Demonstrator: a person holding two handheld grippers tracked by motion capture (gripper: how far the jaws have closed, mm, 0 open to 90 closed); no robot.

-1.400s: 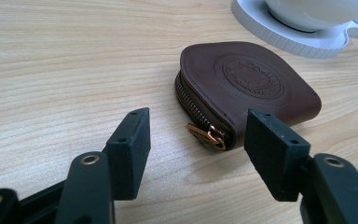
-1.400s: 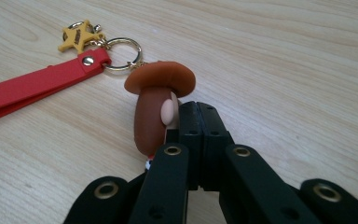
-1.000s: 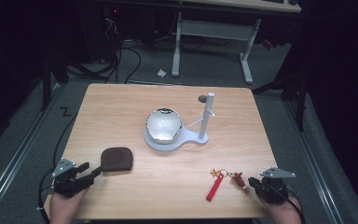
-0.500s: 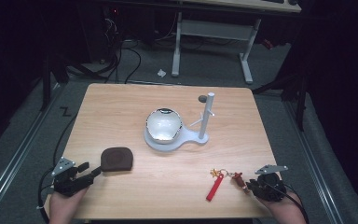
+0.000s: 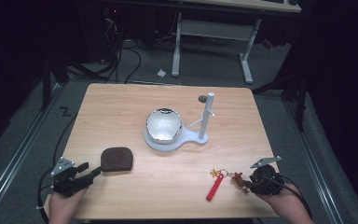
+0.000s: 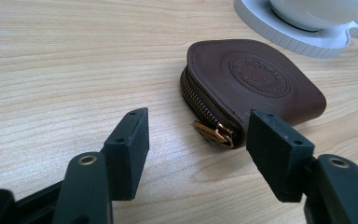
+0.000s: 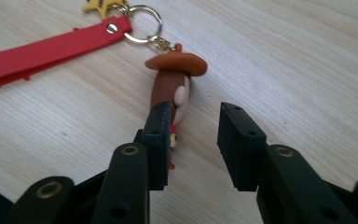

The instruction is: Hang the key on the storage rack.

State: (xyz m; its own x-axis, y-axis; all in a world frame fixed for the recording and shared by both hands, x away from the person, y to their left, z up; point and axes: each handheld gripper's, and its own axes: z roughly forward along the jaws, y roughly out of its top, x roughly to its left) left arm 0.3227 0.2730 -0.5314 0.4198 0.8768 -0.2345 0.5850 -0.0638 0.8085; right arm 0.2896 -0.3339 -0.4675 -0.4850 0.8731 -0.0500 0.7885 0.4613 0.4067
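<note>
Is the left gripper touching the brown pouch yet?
Apart. Left gripper view: left gripper jaws open, wood visible between them and the brown pouch.

The left gripper (image 5: 92, 172) sits low at the table's (image 5: 121, 107) near left corner, jaws spread wide. The right gripper (image 5: 245, 184) rests at the near right corner, jaws parted narrowly.

The high view looks forward and down from above the near edge onto the whole pale wooden surface (image 5: 121, 107). The left gripper view sits low and close, facing the brown leather zip pouch (image 6: 256, 84), also seen in the high view (image 5: 116, 159). The right gripper view looks steeply down, close on the red-strapped keychain with a small hatted figure (image 7: 172, 84), likewise seen from above (image 5: 223, 179).
</note>
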